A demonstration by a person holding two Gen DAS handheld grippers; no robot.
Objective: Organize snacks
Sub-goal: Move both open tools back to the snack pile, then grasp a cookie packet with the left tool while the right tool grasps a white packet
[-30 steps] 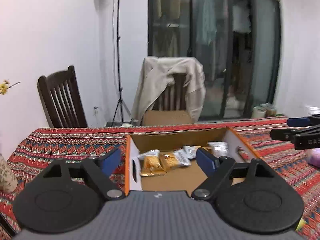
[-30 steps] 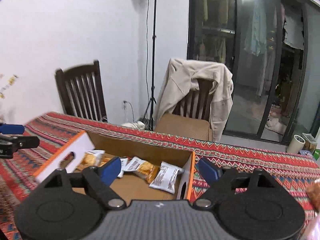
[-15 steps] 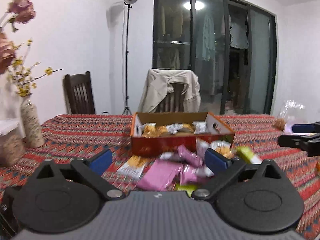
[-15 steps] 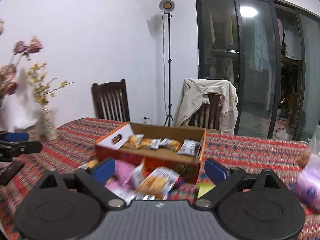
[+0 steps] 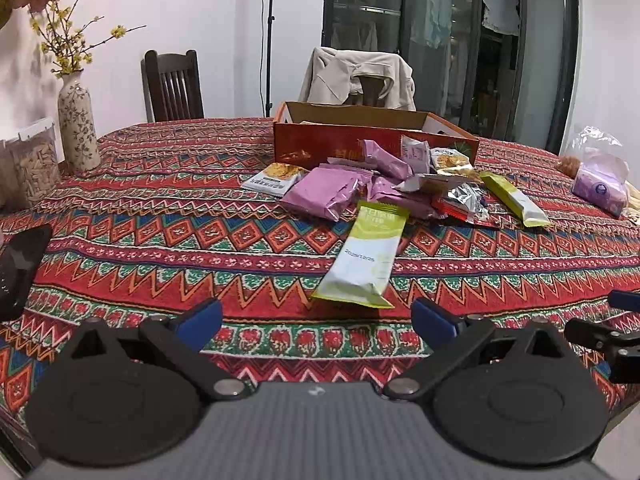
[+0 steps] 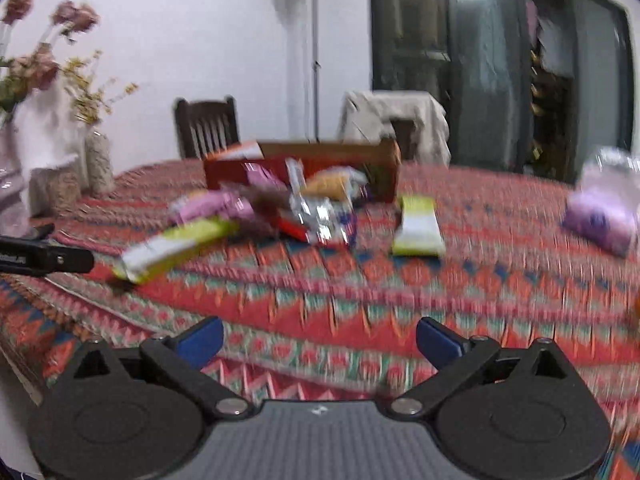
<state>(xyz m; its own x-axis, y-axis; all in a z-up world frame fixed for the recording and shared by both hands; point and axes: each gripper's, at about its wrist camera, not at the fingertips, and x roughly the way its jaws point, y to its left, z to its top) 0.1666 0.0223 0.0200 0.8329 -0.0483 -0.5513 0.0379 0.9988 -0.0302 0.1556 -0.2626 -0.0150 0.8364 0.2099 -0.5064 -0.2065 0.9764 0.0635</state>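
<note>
Snack packets heaped on the patterned tablecloth, well ahead of both tools, just in front of the orange cardboard box. Nearest the left gripper: a green-and-white bar wrapper, flat on the cloth, just beyond the blue fingertips, untouched. Left gripper spread wide, gripping nothing, level and low over the near table edge. Right gripper likewise splayed apart and bare, low over the same edge; that view motion-blurred, details soft. Farther out: glossy pink pouches, crinkled silver foil, a second green bar angled to the right, an orange-printed packet to the left. Box open-topped, stiff card, contents hidden behind its front wall. Beyond, at the left edge, a speckled ceramic vase with dried flowers; at the right, a clear bag with a purple pack.
</note>
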